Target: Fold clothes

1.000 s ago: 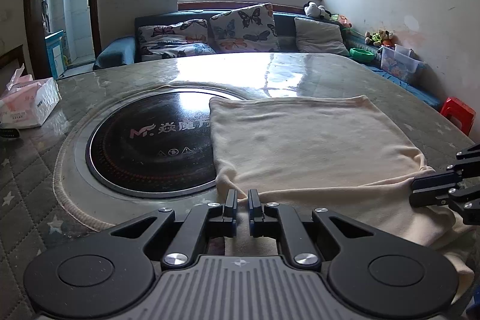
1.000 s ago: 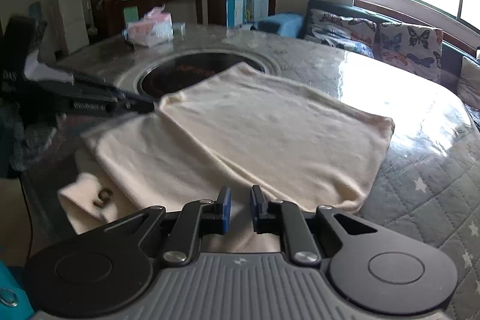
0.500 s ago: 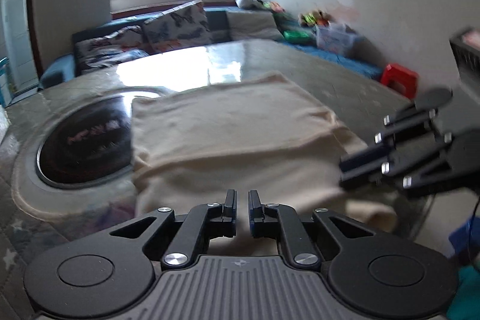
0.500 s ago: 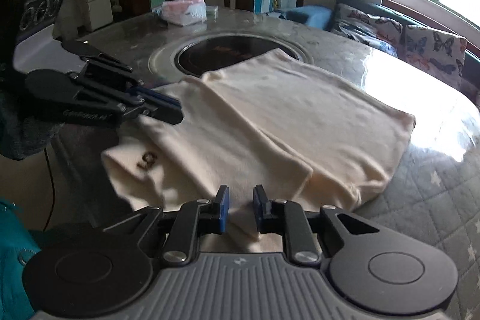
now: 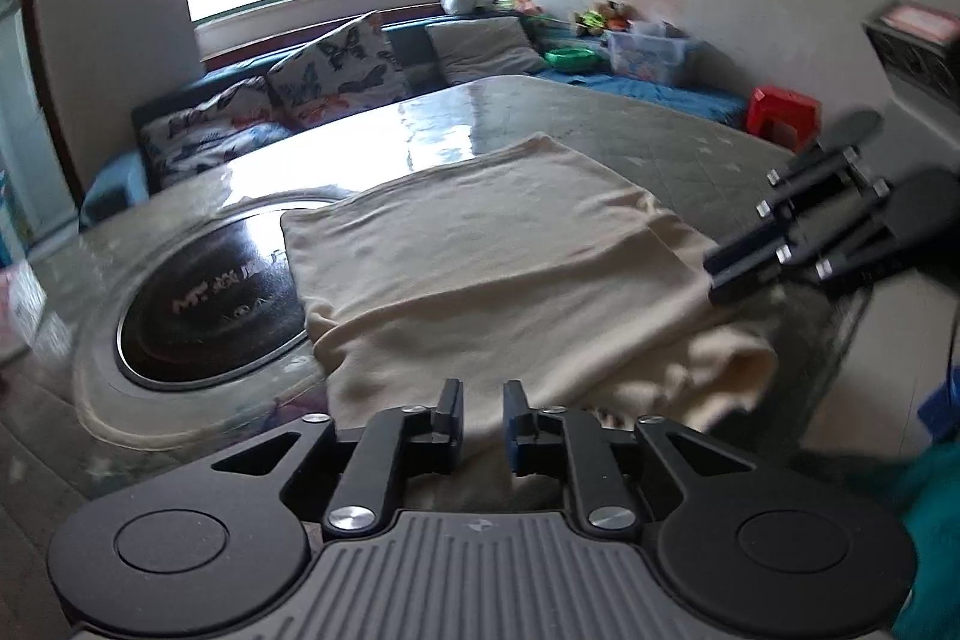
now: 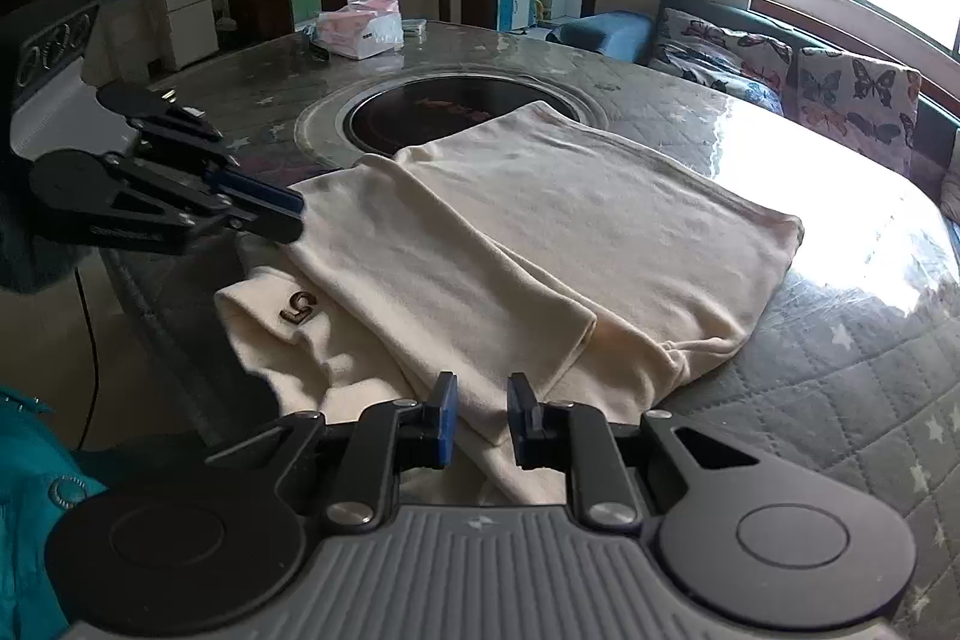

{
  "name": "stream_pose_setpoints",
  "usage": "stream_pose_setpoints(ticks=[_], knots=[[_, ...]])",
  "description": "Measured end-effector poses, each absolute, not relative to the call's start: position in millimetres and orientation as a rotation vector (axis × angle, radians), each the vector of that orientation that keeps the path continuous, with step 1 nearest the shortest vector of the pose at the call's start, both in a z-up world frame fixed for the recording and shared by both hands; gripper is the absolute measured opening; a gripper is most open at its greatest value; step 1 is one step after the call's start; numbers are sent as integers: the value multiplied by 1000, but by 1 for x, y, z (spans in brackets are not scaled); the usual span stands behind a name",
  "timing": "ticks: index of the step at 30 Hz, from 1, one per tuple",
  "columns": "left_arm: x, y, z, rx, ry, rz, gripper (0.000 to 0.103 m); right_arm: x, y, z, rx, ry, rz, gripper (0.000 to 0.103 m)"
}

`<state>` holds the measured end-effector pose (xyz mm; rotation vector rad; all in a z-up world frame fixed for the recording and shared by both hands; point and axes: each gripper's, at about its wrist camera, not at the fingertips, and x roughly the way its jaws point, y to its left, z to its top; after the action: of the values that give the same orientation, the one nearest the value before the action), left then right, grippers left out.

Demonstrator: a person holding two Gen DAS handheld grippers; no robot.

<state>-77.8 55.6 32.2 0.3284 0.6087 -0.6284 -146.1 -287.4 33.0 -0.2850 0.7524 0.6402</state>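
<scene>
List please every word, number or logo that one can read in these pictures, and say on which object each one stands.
"5": dark figure, seen turned around, on the cream garment, at.
"MT": start of the pale brand print on the black round cooktop; the characters after it are blurred.
Reddish print on the same cooktop, right wrist view: too small to read.
Pale lettering on the left gripper arm: unreadable.
Pink tissue pack: no legible text.

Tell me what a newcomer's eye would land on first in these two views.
First, the cream garment, partly folded and spread across the middle of the round quilted table, its near end with a small "5" mark drooping over the table's edge. Behind it sits the black round cooktop sunk into the tabletop. Both grippers hang at the near edge: the left gripper, jaws opening, and the right gripper, neither pinching the cloth.
</scene>
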Motion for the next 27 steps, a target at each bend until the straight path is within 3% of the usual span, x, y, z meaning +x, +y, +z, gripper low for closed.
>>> stream_pose_setpoints(ticks=[3, 5, 7, 14, 23, 25, 27], knots=[[-93, 59, 32, 406, 585, -659, 33, -152, -288, 35, -314, 751, 656, 28], [-103, 59, 28, 474, 558, -685, 33, -156, -287, 37, -343, 753, 671, 29], [-111, 56, 23, 532, 531, -705, 34, -161, -287, 38, -375, 755, 685, 38], [-121, 37, 2, 630, 463, -759, 34, -175, -286, 37, -457, 758, 714, 50], [-115, 26, 0, 625, 398, -778, 33, -186, -279, 33, -531, 713, 752, 58], [-115, 23, 1, 615, 389, -791, 19, -187, -276, 32, -544, 706, 763, 59], [-112, 21, 3, 589, 395, -785, 12, -187, -273, 29, -561, 696, 769, 60]])
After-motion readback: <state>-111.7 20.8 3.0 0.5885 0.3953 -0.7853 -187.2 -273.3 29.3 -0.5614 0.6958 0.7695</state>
